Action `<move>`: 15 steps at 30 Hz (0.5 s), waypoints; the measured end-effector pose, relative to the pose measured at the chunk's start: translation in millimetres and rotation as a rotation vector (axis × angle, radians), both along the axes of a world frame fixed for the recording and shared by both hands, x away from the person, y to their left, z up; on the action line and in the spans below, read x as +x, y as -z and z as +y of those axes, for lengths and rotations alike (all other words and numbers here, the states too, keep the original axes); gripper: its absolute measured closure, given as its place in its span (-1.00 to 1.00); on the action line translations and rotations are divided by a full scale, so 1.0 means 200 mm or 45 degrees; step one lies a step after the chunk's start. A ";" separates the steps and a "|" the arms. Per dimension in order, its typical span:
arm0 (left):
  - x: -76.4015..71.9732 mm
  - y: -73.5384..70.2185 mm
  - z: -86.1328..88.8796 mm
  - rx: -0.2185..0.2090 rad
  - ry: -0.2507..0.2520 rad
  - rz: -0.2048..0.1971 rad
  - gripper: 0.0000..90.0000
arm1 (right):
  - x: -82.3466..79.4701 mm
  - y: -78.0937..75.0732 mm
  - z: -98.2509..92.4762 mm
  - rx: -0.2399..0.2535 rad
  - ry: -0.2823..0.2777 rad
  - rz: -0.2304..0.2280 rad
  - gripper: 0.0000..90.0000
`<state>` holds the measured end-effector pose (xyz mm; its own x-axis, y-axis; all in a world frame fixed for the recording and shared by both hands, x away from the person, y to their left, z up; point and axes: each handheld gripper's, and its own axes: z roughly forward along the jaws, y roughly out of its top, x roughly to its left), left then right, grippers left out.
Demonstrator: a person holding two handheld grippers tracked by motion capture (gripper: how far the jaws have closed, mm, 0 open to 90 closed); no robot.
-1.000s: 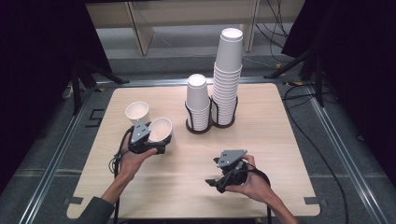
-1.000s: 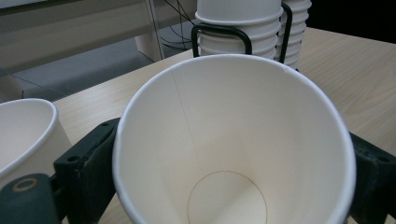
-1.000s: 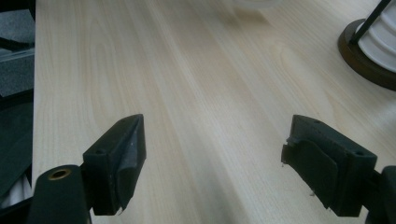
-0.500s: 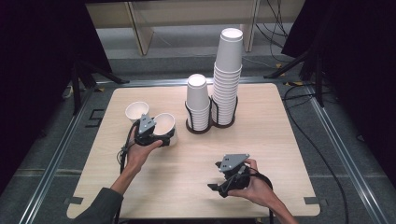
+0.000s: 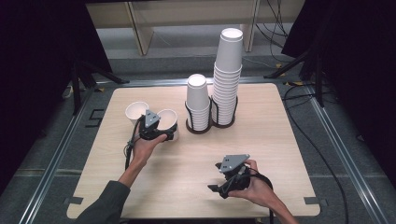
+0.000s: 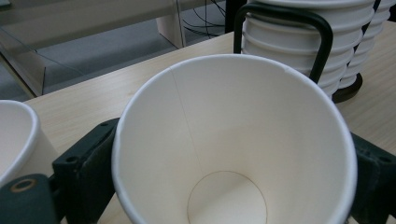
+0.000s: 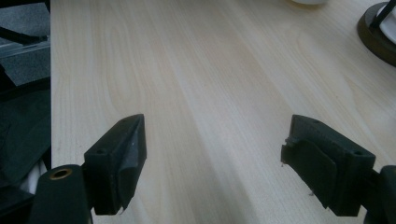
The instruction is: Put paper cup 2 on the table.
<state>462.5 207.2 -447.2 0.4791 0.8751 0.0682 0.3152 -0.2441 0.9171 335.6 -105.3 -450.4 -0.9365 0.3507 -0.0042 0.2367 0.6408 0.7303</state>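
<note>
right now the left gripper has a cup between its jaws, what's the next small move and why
Probably set it down and open. The left gripper holds an upright paper cup between its jaws, beside a second loose cup and short of the shorter cup stack in its black holder. The right gripper is open over bare table, so it isn't ready to help.

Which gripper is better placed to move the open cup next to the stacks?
Left. The left gripper has its jaws on either side of the paper cup, near the cup stacks. The right gripper is open over bare table.
</note>
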 end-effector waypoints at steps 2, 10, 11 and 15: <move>0.01 0.01 0.00 0.013 -0.004 0.003 -0.81 | 0.00 0.00 0.00 -0.005 -0.003 0.006 -0.53; 0.02 0.04 -0.03 0.039 -0.041 -0.043 -0.84 | -0.01 0.00 0.01 0.003 -0.017 0.005 -0.53; 0.02 0.04 -0.04 0.043 -0.050 -0.046 -0.85 | -0.01 0.00 0.01 -0.002 -0.015 -0.010 -0.53; 0.03 0.05 -0.03 0.027 -0.029 -0.059 -0.87 | -0.01 0.01 0.01 -0.008 0.001 0.022 -0.54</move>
